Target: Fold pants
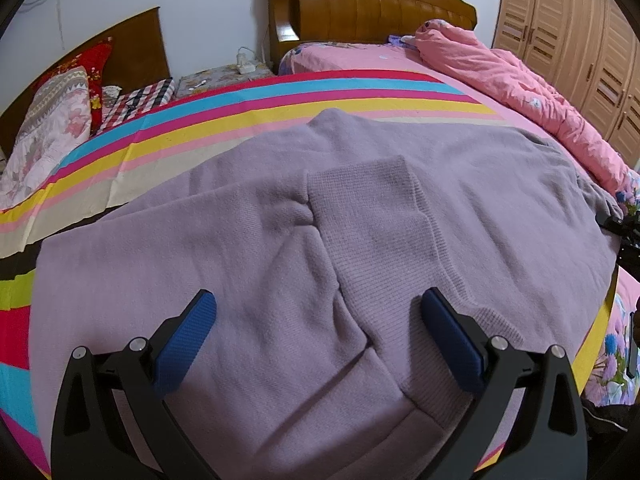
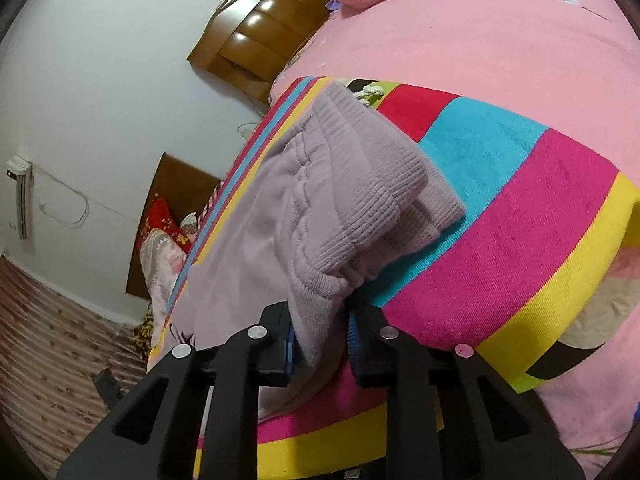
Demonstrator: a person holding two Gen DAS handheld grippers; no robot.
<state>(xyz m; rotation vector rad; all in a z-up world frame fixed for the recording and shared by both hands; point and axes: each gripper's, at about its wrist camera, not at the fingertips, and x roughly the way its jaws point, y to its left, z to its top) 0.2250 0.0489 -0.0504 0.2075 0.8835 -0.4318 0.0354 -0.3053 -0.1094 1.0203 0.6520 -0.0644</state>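
Your right claw (image 2: 320,336) is pinching the purple pants (image 2: 280,216) lying on the striped blanket (image 2: 500,240), so hold tight and pull slowly, while your left claw (image 1: 320,344) waits wide open and empty.

Lilac pants (image 1: 280,240) are seen on a blanket (image 1: 280,96) striped in red, blue, magenta and yellow, beside a pink quilt (image 1: 520,80) and a brown headboard (image 1: 372,4).

left view overhead, right view low, both on pants (image 1: 320,240)
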